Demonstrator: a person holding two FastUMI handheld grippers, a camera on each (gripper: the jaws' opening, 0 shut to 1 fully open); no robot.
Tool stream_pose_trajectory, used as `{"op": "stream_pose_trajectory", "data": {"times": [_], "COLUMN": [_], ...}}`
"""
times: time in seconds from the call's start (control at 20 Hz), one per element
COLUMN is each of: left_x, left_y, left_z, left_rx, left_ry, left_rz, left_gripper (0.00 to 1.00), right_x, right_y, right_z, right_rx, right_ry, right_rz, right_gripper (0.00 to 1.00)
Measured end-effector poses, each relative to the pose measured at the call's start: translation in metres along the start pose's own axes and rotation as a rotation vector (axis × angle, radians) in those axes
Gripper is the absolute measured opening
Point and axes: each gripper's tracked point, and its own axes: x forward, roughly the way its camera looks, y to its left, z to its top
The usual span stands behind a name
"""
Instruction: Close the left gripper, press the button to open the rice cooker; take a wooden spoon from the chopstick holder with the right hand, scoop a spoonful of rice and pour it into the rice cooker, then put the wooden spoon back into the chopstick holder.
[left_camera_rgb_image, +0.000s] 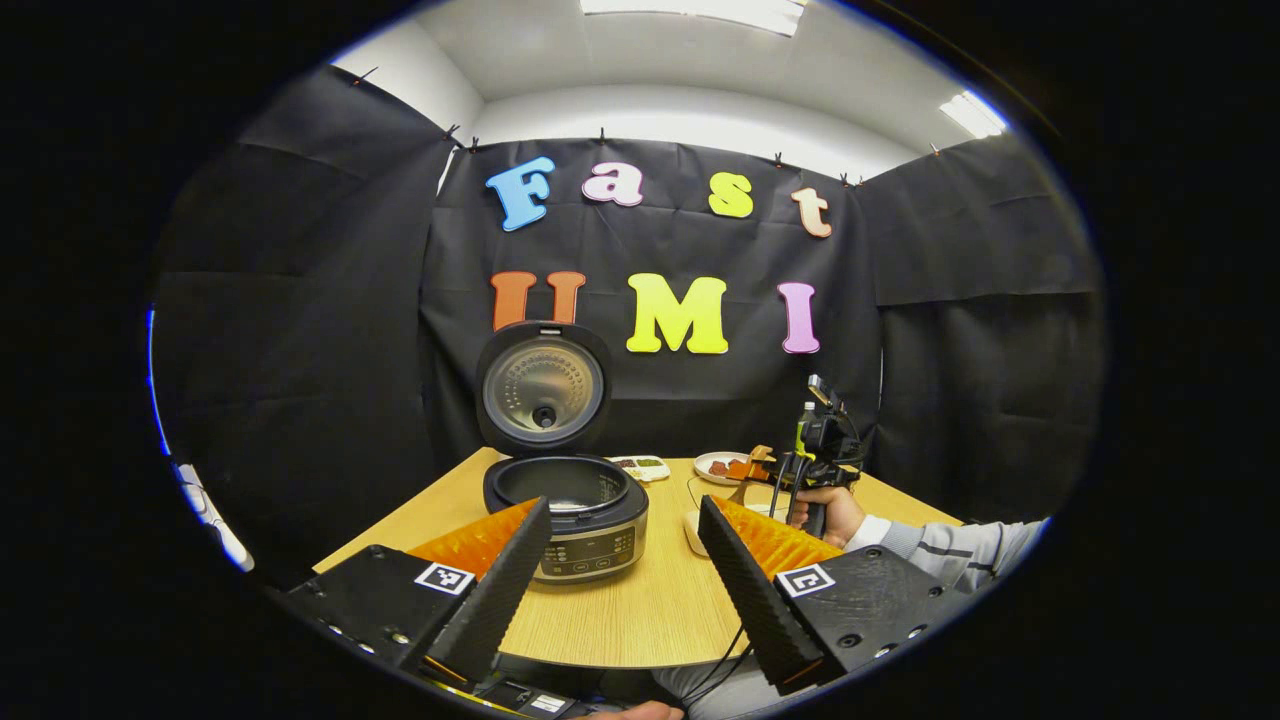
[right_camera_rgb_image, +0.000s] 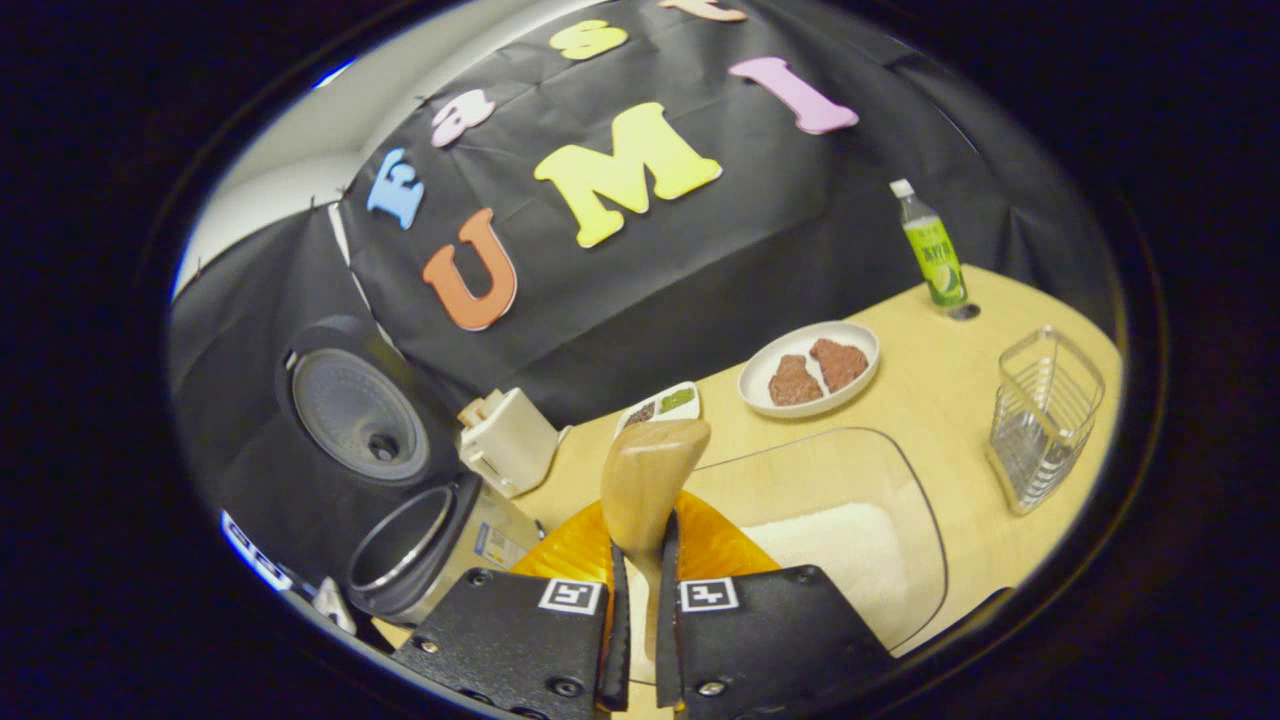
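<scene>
**Right gripper view: spoon in hand, rice not yet moved**

Right gripper view shows the right gripper (right_camera_rgb_image: 640, 585) pinched narrow on the handle of the wooden spoon (right_camera_rgb_image: 648, 480), both fingers pressing it, the bowl of the spoon standing up ahead of them. From where it hangs, the spoon sits above the near edge of the clear rice container (right_camera_rgb_image: 900, 520), whose white rice lies in the bottom. I cannot tell whether any rice is in the spoon; only its back shows.

The rice cooker (right_camera_rgb_image: 420, 545) is over to the left with its lid (right_camera_rgb_image: 355, 405) swung up, so the button press looks finished. The wire chopstick holder (right_camera_rgb_image: 1045, 415) stands well apart on the right, and no spoon is visible in it. A plate with two brown pieces (right_camera_rgb_image: 808, 370) and a green bottle (right_camera_rgb_image: 930, 250) sit further back.

In the left gripper view the left gripper (left_camera_rgb_image: 620, 560) hangs with its jaws spread wide and nothing between them, pointed at the open cooker on the wooden table (left_camera_rgb_image: 650, 610).

My reading: opening and fetching the spoon are done; scooping, pouring and returning the spoon are left.
</scene>
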Motion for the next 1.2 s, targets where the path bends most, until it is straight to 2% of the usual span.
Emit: {"op": "stream_pose_trajectory", "data": {"times": [0.2, 0.4, 0.8, 1.2], "left_x": [-0.003, -0.005, -0.009, -0.006], "left_y": [-0.001, 0.005, 0.002, -0.002], "left_z": [-0.004, -0.009, -0.003, -0.012], "left_rx": [0.041, 0.048, 0.028, 0.023], "left_ry": [0.006, 0.011, 0.014, 0.04], "left_rz": [-0.006, 0.016, 0.01, 0.005], "left_gripper": [0.95, 0.94, 0.94, 0.94], "right_x": [0.001, -0.003, -0.028, -0.049], "right_y": [-0.01, -0.019, -0.046, -0.058], "right_z": [0.003, 0.018, 0.041, 0.063], "right_rx": [0.232, 0.407, 0.588, 0.871], "right_ry": [0.022, -0.006, -0.084, -0.114], "right_rz": [0.035, 0.08, 0.087, 0.185], "right_gripper": [0.15, 0.14, 0.15, 0.14]}}
